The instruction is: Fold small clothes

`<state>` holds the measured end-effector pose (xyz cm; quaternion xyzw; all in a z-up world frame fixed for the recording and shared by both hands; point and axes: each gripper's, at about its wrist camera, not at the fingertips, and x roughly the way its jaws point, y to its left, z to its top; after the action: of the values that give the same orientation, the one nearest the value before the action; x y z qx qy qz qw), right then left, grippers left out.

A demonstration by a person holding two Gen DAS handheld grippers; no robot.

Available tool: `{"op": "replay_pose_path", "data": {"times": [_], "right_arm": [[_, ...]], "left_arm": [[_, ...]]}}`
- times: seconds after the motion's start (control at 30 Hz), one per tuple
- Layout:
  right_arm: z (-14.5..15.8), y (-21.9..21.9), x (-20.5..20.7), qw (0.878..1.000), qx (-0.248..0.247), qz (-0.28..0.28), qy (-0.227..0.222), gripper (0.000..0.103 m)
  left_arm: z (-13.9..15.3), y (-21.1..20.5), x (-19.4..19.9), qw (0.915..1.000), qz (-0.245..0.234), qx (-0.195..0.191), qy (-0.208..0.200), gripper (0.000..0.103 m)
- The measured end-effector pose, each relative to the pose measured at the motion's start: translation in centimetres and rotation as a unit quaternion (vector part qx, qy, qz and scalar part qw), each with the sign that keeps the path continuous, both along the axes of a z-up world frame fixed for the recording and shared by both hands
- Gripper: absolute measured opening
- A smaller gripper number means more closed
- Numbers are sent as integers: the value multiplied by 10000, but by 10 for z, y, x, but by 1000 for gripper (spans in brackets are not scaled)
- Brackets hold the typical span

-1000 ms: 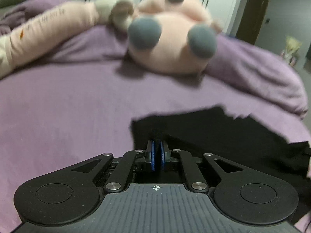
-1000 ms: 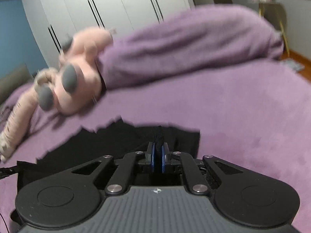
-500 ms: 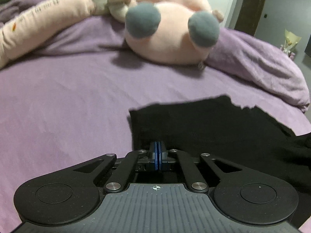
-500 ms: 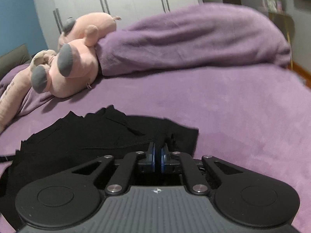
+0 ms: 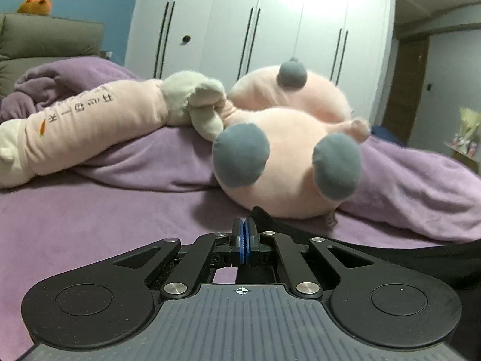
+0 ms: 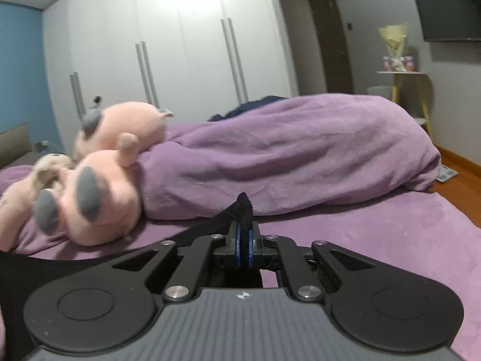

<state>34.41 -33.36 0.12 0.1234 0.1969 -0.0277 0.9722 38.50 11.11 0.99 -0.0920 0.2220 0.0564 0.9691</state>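
Bunching between opening right-gripper jaws (pinched corner): black garment

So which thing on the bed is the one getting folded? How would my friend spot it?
Find the big bed with the purple blanket, and the pink plush toy with grey paws lying on it. Just in front of that toy is the black garment, pinched at its corners between the left gripper and the right gripper. It is the only black, flat cloth there; everything else is purple or pink.

Place: a home bedroom.
Bed: purple bedspread, rumpled purple blanket.
Toys: pink plush pig.
Storage: white wardrobe.
Wall: mounted television.
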Motion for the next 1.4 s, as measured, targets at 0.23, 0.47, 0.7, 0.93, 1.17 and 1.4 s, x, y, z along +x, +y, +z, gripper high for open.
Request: {"op": "replay_pose_path", "data": {"times": [0.23, 0.47, 0.7, 0.93, 1.17, 1.4], "right_arm": [[-38, 20, 7, 9934, 1083, 343, 168, 37], [-105, 101, 33, 9632, 1572, 1845, 1163, 37], [-122, 14, 30, 9698, 2014, 1154, 751, 24], [-113, -40, -1, 9842, 1519, -610, 670, 30], [-83, 16, -51, 9939, 597, 662, 652, 32], [-98, 39, -125, 9842, -551, 1206, 1176, 32]], "left_arm": [[-53, -44, 0, 9977, -396, 122, 534, 57], [-100, -75, 2, 9918, -673, 219, 1060, 65], [-106, -78, 0, 9914, -780, 400, 968, 71], [-106, -78, -5, 9911, -702, 493, 1019, 75], [-102, -77, -16, 9902, -539, 429, 1215, 78], [-97, -41, -72, 9888, -397, 320, 1402, 85]]}}
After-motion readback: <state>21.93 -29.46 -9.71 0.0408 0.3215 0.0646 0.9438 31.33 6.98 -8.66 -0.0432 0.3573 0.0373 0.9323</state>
